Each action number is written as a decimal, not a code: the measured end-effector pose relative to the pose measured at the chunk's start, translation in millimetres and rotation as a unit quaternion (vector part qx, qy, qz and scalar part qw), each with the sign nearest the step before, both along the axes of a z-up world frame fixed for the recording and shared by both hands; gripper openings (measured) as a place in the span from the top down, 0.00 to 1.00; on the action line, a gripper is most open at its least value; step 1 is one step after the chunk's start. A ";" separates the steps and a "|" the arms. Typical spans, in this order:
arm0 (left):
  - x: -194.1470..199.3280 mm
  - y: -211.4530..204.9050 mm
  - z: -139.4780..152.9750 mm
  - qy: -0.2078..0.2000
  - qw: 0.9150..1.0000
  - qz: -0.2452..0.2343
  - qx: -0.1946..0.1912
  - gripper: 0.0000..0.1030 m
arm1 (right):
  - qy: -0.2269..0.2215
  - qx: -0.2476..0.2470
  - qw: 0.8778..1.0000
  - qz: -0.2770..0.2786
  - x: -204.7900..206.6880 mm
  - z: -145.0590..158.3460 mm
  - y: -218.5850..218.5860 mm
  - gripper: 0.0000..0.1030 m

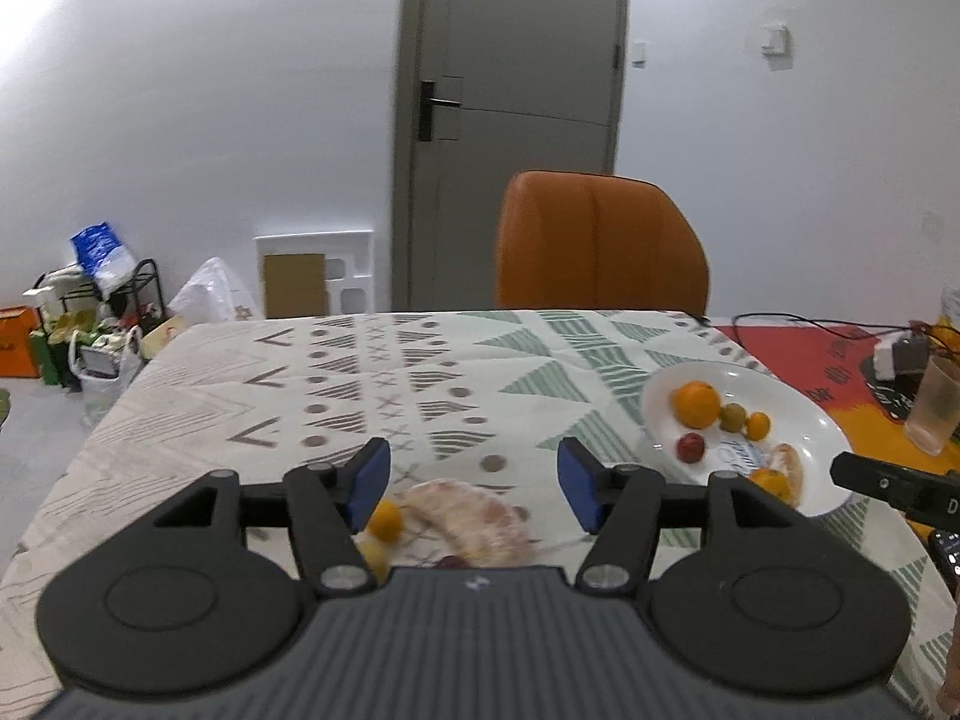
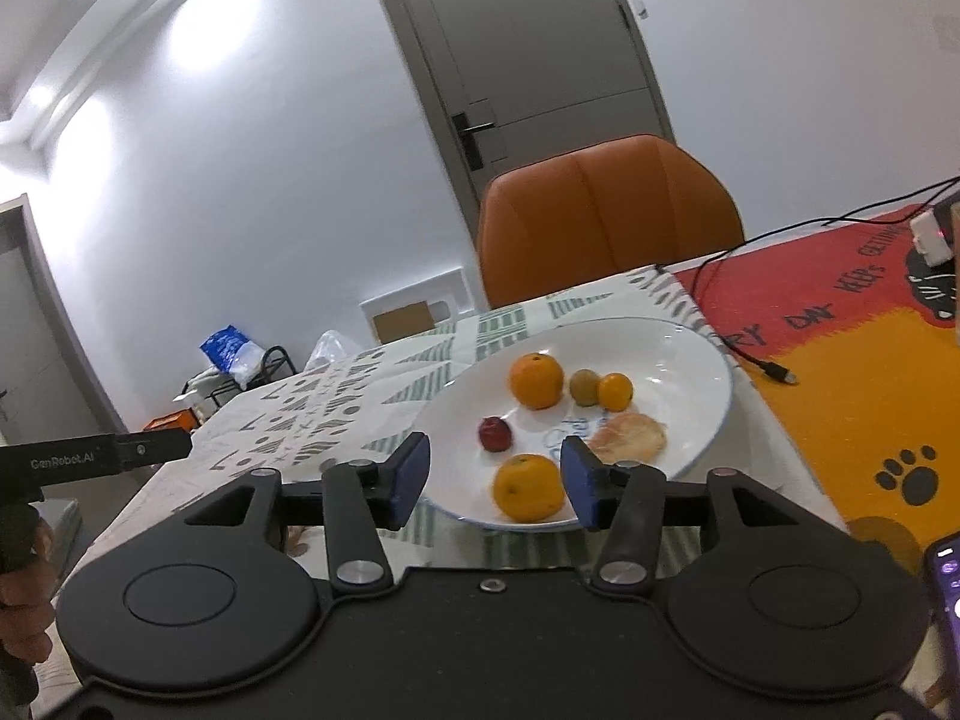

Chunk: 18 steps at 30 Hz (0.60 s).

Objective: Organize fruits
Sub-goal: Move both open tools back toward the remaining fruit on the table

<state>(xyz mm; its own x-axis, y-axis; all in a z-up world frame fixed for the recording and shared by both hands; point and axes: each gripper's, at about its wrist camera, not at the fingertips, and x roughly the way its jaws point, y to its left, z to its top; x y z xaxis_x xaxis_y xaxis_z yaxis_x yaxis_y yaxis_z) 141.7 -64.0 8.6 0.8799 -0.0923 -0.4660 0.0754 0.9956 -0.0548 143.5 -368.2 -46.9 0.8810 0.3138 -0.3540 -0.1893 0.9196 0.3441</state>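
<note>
A round orange mandarin [image 2: 528, 487] lies at the near rim of the shallow white ceramic plate [image 2: 678, 354], between the right gripper's [image 2: 495, 480] parted blue pads, untouched. The left gripper [image 1: 474, 483] hangs released over a peeled pale pomelo segment [image 1: 468, 519] on the patterned bench cloth [image 1: 360, 384].

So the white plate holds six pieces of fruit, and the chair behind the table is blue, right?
Not quite: the chair is orange, not blue, as the right wrist view shows. The rest holds: the white plate there carries six pieces of fruit.
</note>
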 end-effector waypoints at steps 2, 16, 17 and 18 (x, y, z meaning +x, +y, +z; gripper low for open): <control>-3.4 11.0 -0.4 -0.001 1.000 0.011 -0.002 0.42 | -0.002 -0.002 1.000 0.007 -0.6 2.1 6.9 0.52; -19.9 67.7 -10.2 0.009 0.998 0.059 -0.028 0.42 | -0.004 -0.024 0.998 0.055 -2.0 8.5 56.7 0.36; -20.3 71.0 -10.9 0.010 0.998 0.061 -0.030 0.42 | -0.005 -0.025 0.998 0.057 -1.7 9.0 59.7 0.33; -20.5 73.7 -11.6 0.011 0.997 0.063 -0.032 0.42 | -0.005 -0.027 0.998 0.060 -1.7 9.0 62.9 0.32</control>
<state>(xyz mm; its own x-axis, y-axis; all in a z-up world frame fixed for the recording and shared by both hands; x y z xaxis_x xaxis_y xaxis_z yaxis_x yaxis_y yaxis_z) 121.2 9.7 -3.1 0.8762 -0.0112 -0.4818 -0.0528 0.9915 -0.1192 141.8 -305.4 -37.9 0.8422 0.3973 -0.3644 -0.3015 0.9075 0.2926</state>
